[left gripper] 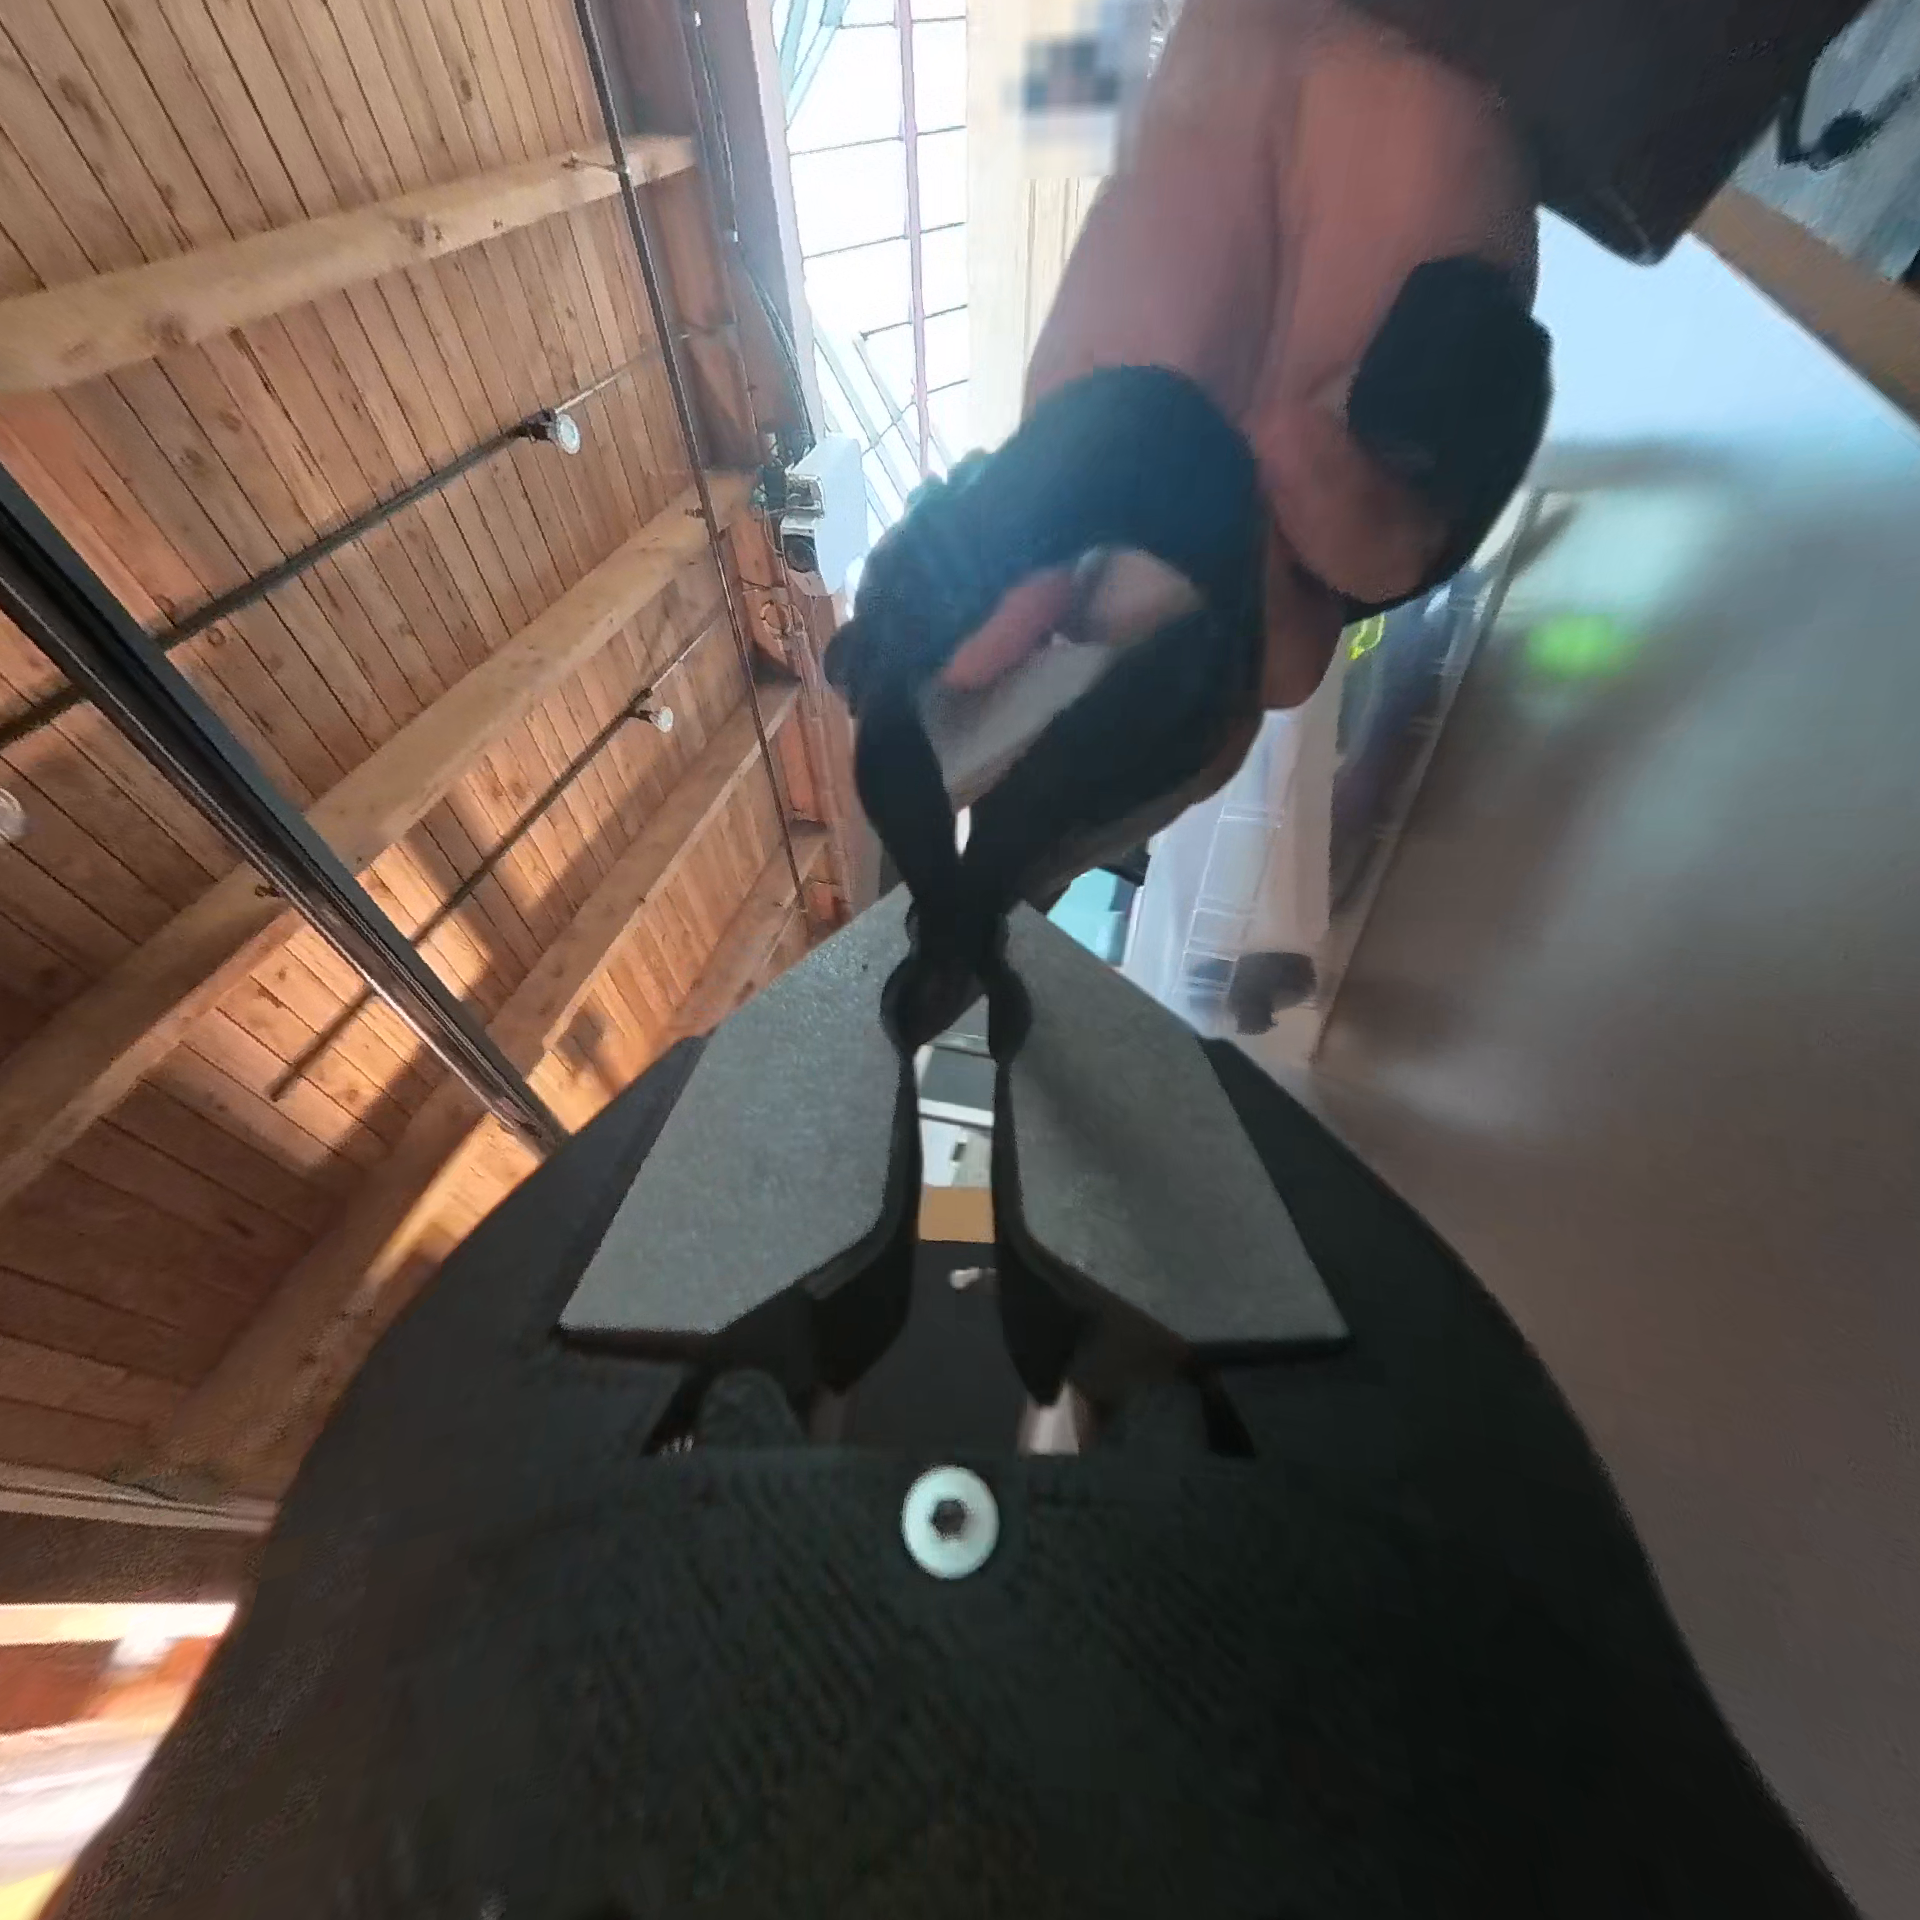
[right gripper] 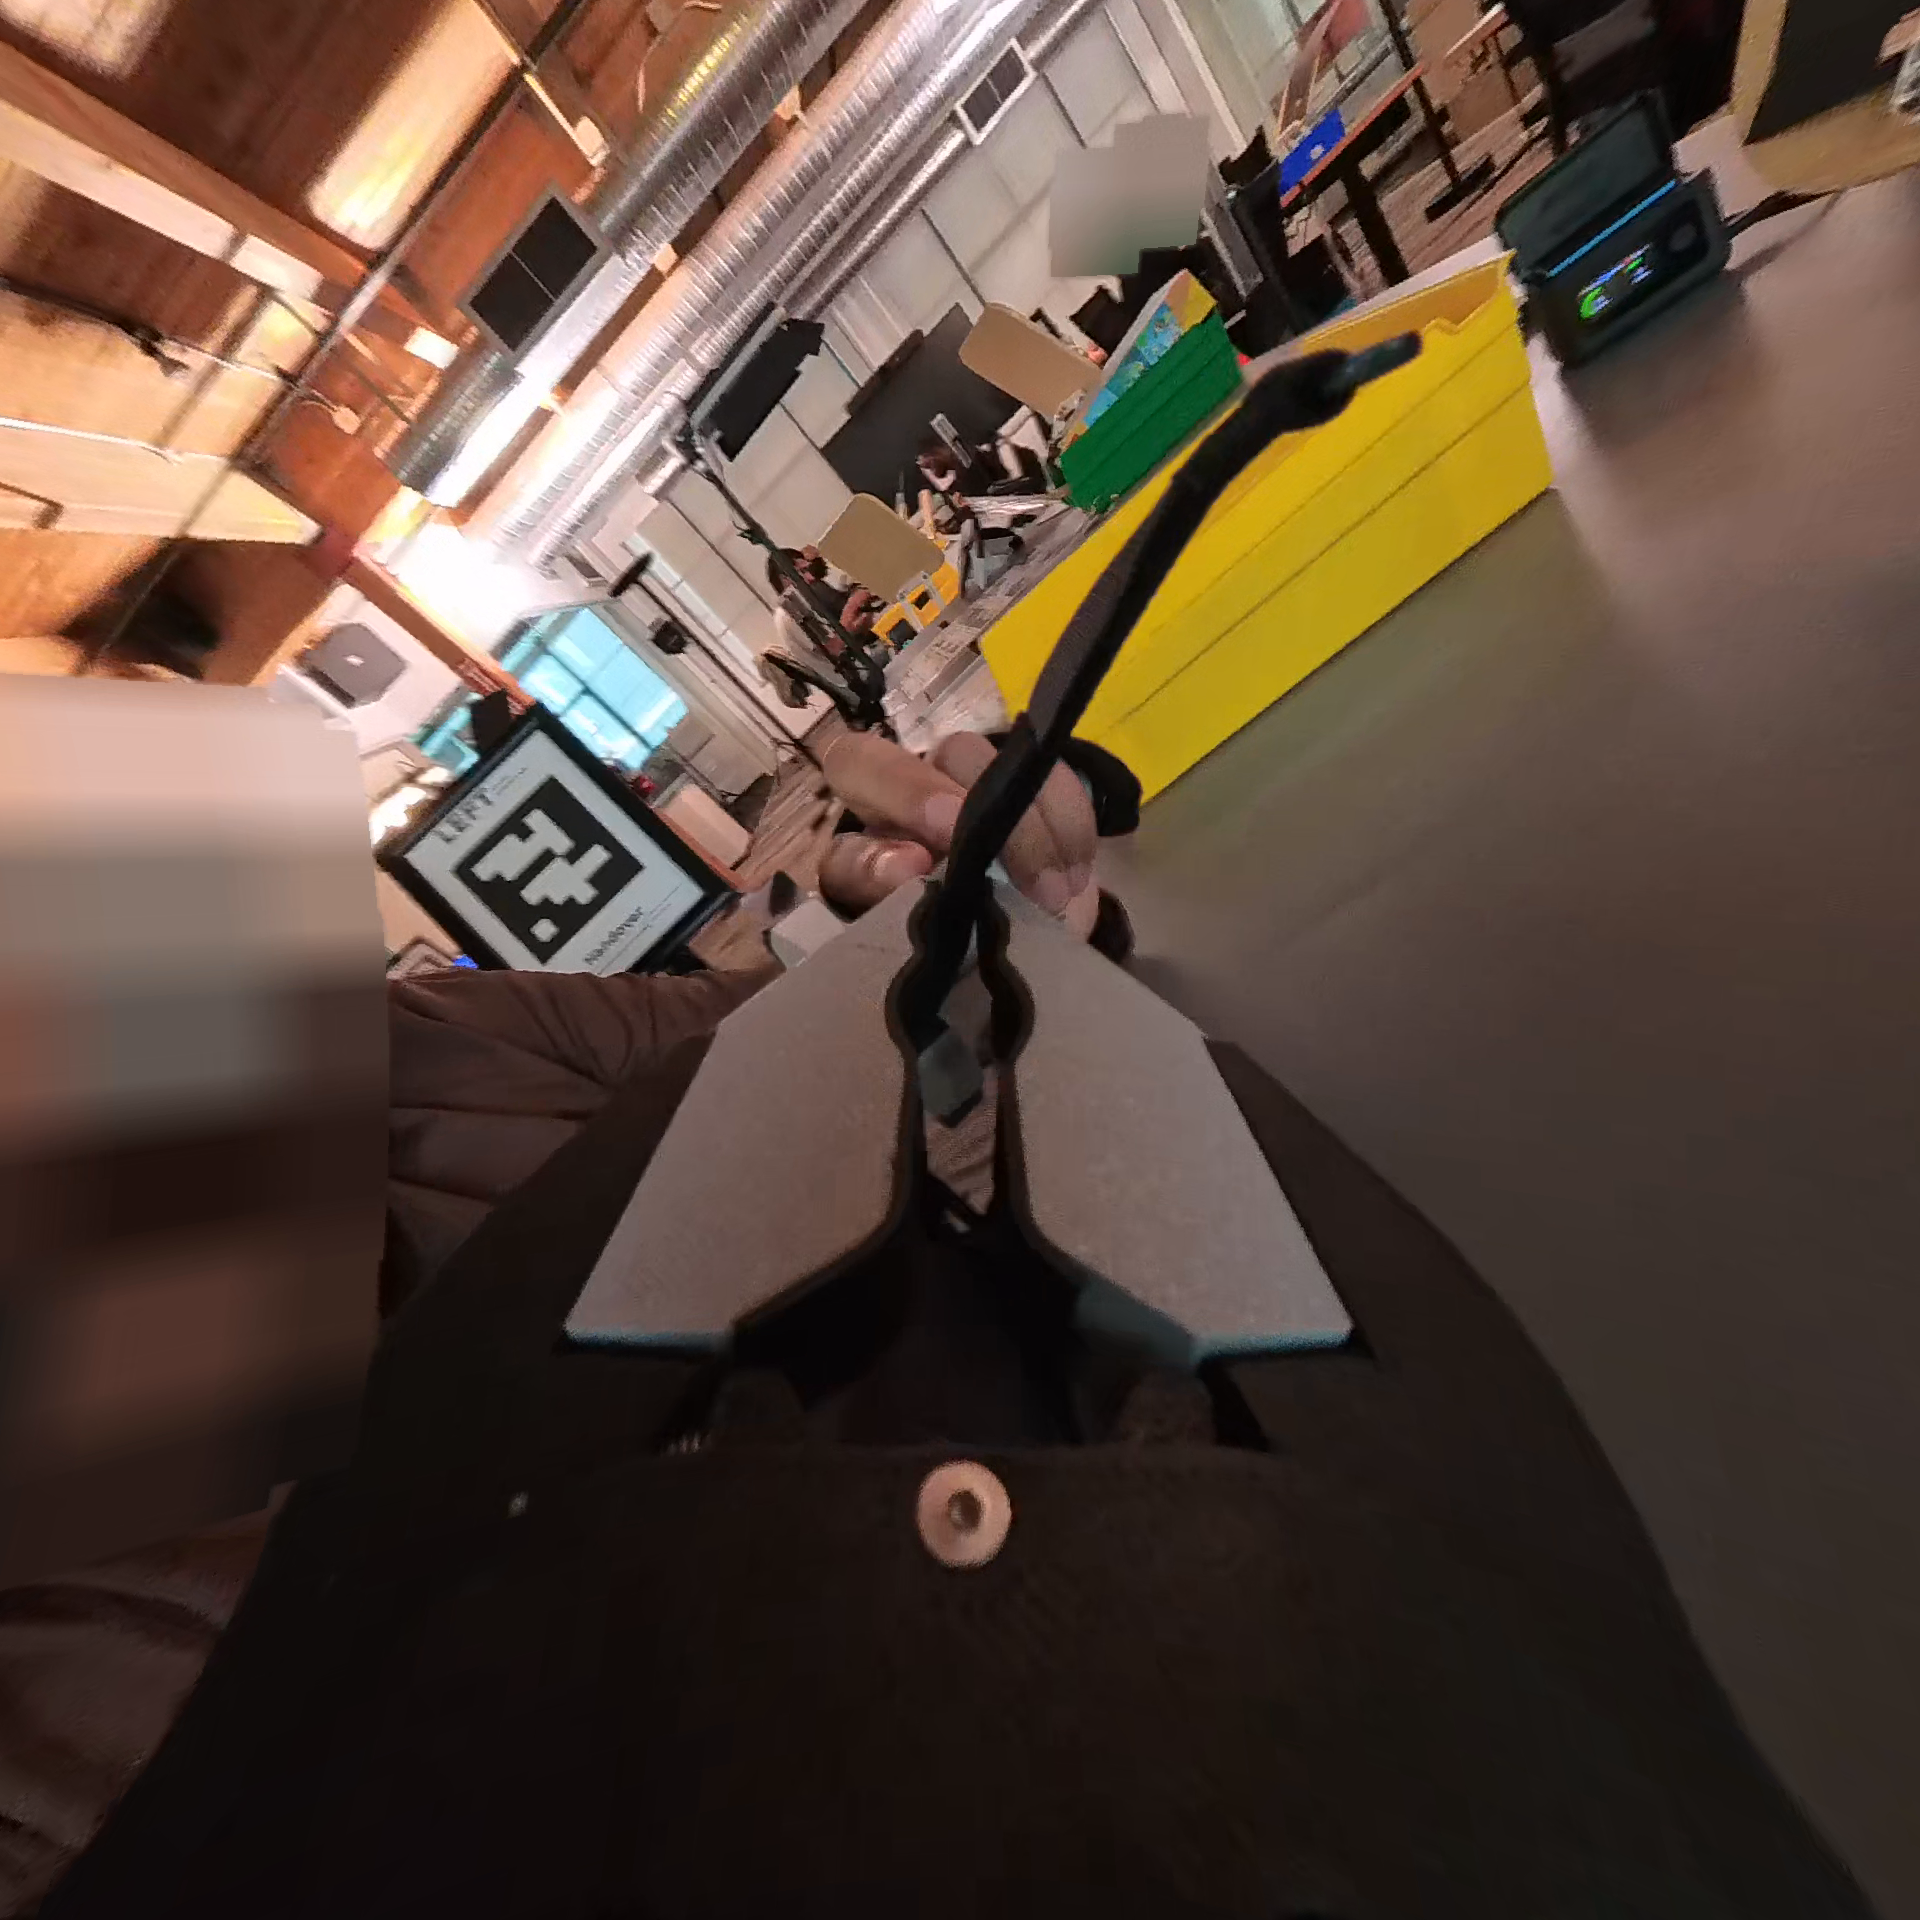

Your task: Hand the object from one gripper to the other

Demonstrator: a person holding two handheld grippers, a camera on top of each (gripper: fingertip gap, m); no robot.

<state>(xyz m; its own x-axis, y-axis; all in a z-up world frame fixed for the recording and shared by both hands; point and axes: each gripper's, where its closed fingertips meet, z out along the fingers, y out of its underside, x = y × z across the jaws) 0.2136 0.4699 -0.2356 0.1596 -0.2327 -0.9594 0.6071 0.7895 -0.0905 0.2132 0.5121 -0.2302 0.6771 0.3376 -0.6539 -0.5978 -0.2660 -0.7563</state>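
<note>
Handover looks midway: thin black strap (right gripper: 1049, 727) is pinched by both the right gripper (right gripper: 956, 997) and left gripper (left gripper: 951, 987), fingers nearly closed, sharing it.

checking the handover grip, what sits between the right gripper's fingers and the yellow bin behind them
In the right wrist view, the black strap runs up from the right gripper, past a hand, toward the yellow bin.

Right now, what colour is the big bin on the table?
Yellow bin, best in the right wrist view.
</note>
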